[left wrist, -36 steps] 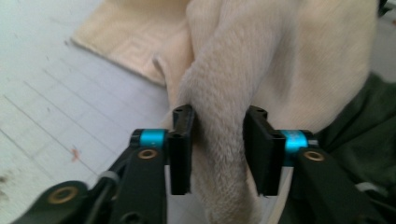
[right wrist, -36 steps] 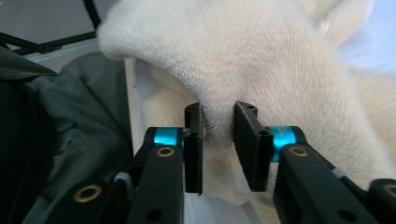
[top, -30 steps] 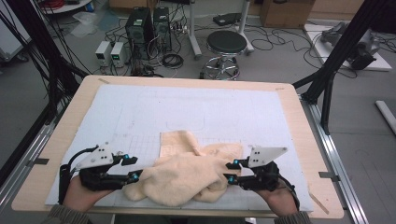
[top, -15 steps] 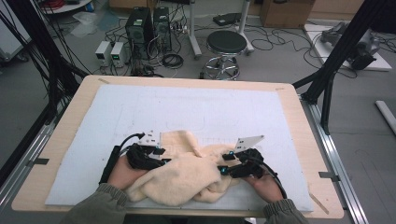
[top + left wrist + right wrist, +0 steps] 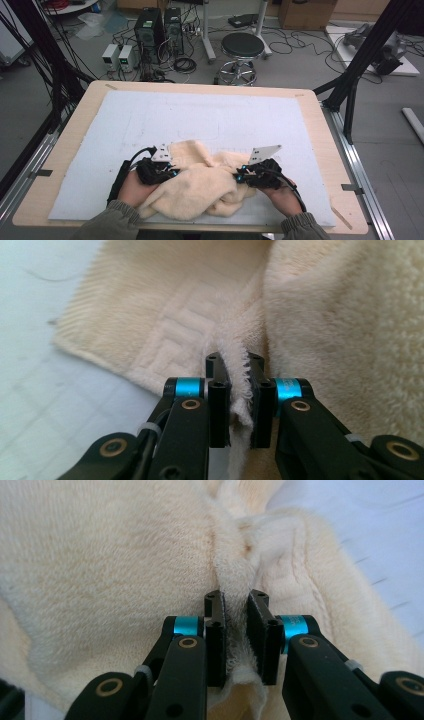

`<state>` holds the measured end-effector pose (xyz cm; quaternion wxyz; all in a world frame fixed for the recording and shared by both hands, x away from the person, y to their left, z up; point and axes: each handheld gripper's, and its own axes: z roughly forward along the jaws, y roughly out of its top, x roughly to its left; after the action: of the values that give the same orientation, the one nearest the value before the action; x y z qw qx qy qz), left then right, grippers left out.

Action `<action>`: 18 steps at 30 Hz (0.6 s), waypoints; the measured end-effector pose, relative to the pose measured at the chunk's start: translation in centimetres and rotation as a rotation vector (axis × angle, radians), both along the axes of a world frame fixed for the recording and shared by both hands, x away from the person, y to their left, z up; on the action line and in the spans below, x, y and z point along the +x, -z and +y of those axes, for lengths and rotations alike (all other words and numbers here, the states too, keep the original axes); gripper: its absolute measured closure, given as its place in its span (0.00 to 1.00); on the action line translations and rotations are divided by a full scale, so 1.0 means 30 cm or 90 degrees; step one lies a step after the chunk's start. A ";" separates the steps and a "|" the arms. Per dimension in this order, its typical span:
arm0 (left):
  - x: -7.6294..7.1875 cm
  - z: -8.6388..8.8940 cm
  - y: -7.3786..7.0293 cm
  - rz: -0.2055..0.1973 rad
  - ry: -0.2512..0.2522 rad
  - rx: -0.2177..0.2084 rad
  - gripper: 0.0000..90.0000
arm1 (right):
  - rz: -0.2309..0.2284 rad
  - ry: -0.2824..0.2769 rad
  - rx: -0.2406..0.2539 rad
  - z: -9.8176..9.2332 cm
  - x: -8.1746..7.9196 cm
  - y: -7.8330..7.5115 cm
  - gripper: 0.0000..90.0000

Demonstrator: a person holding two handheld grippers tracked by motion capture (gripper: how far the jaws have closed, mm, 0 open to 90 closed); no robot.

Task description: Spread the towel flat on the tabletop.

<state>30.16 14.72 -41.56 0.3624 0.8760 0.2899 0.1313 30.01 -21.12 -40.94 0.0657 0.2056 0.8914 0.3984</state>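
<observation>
A crumpled cream towel point(image 5: 200, 185) lies on the pale blue mat near the table's front edge. My left gripper point(image 5: 172, 172) sits at the towel's left side; its jaws have just been closing and now pinch a fold of the towel point(image 5: 240, 390). My right gripper point(image 5: 241, 177) is at the towel's right side; its jaws have just been closing too and squeeze a ridge of the fluffy towel point(image 5: 235, 630) between the pads. Both hands rest low on the mat, gripper tips pointing inward toward each other.
The pale blue mat point(image 5: 210, 115) covers most of the wooden table point(image 5: 320, 125), with bare room behind the towel. Beyond the table stand a black stool point(image 5: 242, 47), computer towers point(image 5: 155, 25) and cables on the floor. Black frame legs point(image 5: 360, 70) flank the table.
Both grippers have moved inward from the towel's outer edges and come down onto it. Their jaws have closed on folds of the towel.
</observation>
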 end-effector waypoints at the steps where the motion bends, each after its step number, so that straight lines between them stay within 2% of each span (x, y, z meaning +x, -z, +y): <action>1: -0.001 0.014 -0.014 -0.006 -0.008 -0.004 0.92 | -0.008 0.005 0.005 -0.006 0.001 -0.018 0.88; 4: -0.013 0.083 -0.086 -0.041 -0.030 -0.014 0.92 | -0.033 0.018 0.022 -0.020 0.001 -0.077 0.89; 6: -0.025 0.132 -0.132 -0.057 -0.046 -0.035 0.92 | -0.047 0.022 0.046 -0.024 -0.008 -0.122 0.89; 8: -0.043 0.175 -0.163 -0.065 -0.052 -0.050 0.92 | -0.049 0.022 0.048 -0.021 -0.014 -0.128 0.88; 9: -0.055 0.192 -0.168 -0.063 -0.054 -0.053 0.92 | -0.041 0.007 0.038 -0.001 -0.038 -0.124 0.88; 11: -0.079 0.215 -0.153 -0.045 -0.046 -0.056 0.92 | -0.033 -0.002 0.031 0.010 -0.052 -0.111 0.88; 13: -0.104 0.221 -0.119 -0.021 -0.035 -0.049 0.92 | -0.009 -0.027 0.010 0.030 -0.080 -0.070 0.87; 14: -0.118 0.222 -0.088 0.001 -0.025 -0.048 0.92 | 0.000 -0.036 0.001 0.036 -0.091 -0.052 0.86; 15: -0.127 0.224 -0.065 0.022 -0.016 -0.046 0.91 | 0.033 -0.051 -0.014 0.045 -0.115 -0.008 0.81; 17: -0.138 0.223 -0.029 0.048 0.000 -0.048 0.90 | 0.039 -0.052 -0.012 0.044 -0.119 -0.002 0.78; 18: -0.138 0.225 -0.026 0.049 0.006 -0.049 0.88 | 0.039 -0.051 -0.004 0.035 -0.120 -0.007 0.74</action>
<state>26.03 21.47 -40.77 0.3852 0.8671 0.3044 0.0844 26.41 -20.08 -40.74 0.0232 0.1815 0.9020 0.3912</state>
